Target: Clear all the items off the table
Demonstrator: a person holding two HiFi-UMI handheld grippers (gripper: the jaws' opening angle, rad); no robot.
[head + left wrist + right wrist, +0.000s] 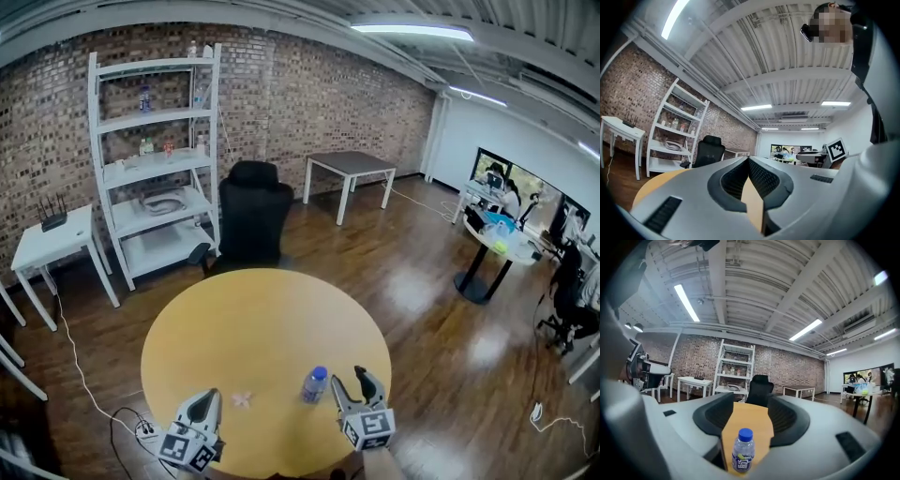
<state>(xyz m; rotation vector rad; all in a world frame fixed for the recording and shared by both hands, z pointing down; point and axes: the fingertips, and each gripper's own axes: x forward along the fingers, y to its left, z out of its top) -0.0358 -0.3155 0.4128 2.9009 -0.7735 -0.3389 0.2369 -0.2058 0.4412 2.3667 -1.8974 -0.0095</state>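
The small clear bottle (315, 384) stands upright on the round yellow table (253, 319). Its long axis is vertical, with the blue cap on top and a label around the lower body. It is on the near right part of the tabletop, not far from the near edge. The right gripper (352, 382) is just beside it with its jaws apart and nothing in their grasp. In the right gripper view the bottle (742, 452) shows low in the gap between the jaws, closer to the left one, and neither pad presses on it. To the bottle's left, apart from it, lies a small pale pink thing (243, 399), too small to identify. The left gripper (208, 401) hovers near that thing at the table's near edge. In its own view the left gripper (749, 159) has its jaw tips together on nothing. The far half of the tabletop is bare wood. A black office chair (253, 220) stands against the far rim. Behind it are a white shelf unit (159, 159) on the brick wall and a grey table (350, 167) well apart.
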